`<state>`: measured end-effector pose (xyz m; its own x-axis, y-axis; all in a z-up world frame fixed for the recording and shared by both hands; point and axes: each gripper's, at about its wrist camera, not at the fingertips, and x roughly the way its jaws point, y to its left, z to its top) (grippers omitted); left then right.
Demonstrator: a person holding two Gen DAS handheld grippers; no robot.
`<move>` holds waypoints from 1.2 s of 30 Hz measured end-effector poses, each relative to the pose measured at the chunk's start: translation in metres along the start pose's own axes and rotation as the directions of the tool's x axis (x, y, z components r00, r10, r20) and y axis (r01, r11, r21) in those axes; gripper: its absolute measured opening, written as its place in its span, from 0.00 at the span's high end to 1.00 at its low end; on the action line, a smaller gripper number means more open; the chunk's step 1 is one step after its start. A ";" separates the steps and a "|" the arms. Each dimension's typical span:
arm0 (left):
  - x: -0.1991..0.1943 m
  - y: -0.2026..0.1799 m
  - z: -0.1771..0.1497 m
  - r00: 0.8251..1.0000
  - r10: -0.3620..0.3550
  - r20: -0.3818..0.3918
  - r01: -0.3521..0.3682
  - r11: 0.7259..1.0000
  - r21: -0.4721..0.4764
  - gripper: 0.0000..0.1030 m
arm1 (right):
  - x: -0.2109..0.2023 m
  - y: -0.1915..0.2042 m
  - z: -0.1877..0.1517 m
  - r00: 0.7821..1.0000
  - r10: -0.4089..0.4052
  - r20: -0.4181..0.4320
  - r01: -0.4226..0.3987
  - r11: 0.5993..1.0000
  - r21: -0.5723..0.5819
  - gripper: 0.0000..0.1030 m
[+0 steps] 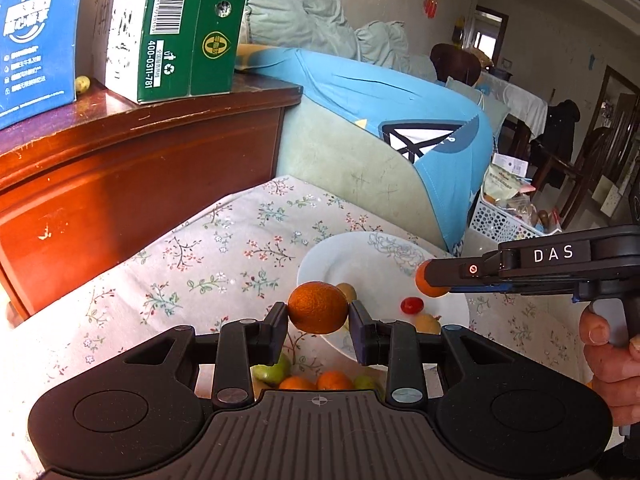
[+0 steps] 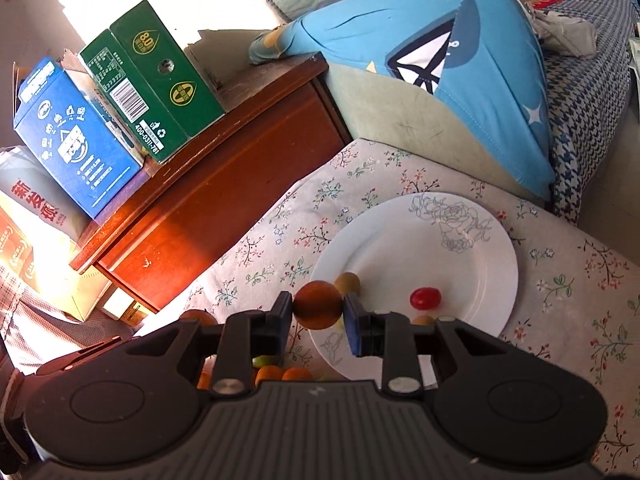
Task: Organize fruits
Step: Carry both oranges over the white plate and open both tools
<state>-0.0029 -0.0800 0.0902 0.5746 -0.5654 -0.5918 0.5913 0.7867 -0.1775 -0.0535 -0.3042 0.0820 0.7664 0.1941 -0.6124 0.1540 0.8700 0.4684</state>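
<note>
My left gripper (image 1: 318, 312) is shut on an orange mandarin (image 1: 318, 307) and holds it above the near edge of a white plate (image 1: 360, 256). My right gripper (image 2: 318, 308) is shut on another orange mandarin (image 2: 319, 304), also above the plate (image 2: 460, 272). From the left wrist view the right gripper comes in from the right (image 1: 430, 280) with its mandarin (image 1: 424, 286) over the plate. On the plate lie a red cherry tomato (image 2: 425, 298) and small yellow-green fruits (image 2: 347, 283). More mandarins (image 1: 334, 380) and green fruits (image 1: 274, 372) lie on the tablecloth below the grippers.
The table has a floral cloth (image 2: 560, 280). A reddish wooden cabinet (image 1: 120, 168) stands to the left with green (image 1: 180, 28) and blue cartons (image 1: 36, 32) on top. A sofa arm with a blue cover (image 1: 400, 120) is behind the table. A white basket (image 1: 500, 220) sits far right.
</note>
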 end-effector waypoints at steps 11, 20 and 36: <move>0.047 -0.022 0.022 0.999 -0.032 -0.021 0.033 0.999 0.038 0.71 | 0.014 -0.023 0.026 0.998 -0.055 0.022 0.054 0.998 0.038 0.73; 0.083 -0.037 0.018 0.996 -0.047 -0.071 0.052 0.997 0.062 0.70 | 0.031 -0.039 0.032 0.995 -0.096 0.002 0.095 0.994 0.058 0.73; 0.112 -0.058 0.003 0.988 -0.058 -0.141 0.074 0.992 0.107 0.70 | 0.065 -0.070 0.026 0.972 -0.218 -0.082 0.228 0.965 0.129 0.70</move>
<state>0.0291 -0.1893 0.0368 0.4536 -0.5697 -0.6853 0.6892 0.7118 -0.1356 0.0013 -0.3645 0.0256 0.6608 0.0358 -0.7497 0.4032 0.8256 0.3948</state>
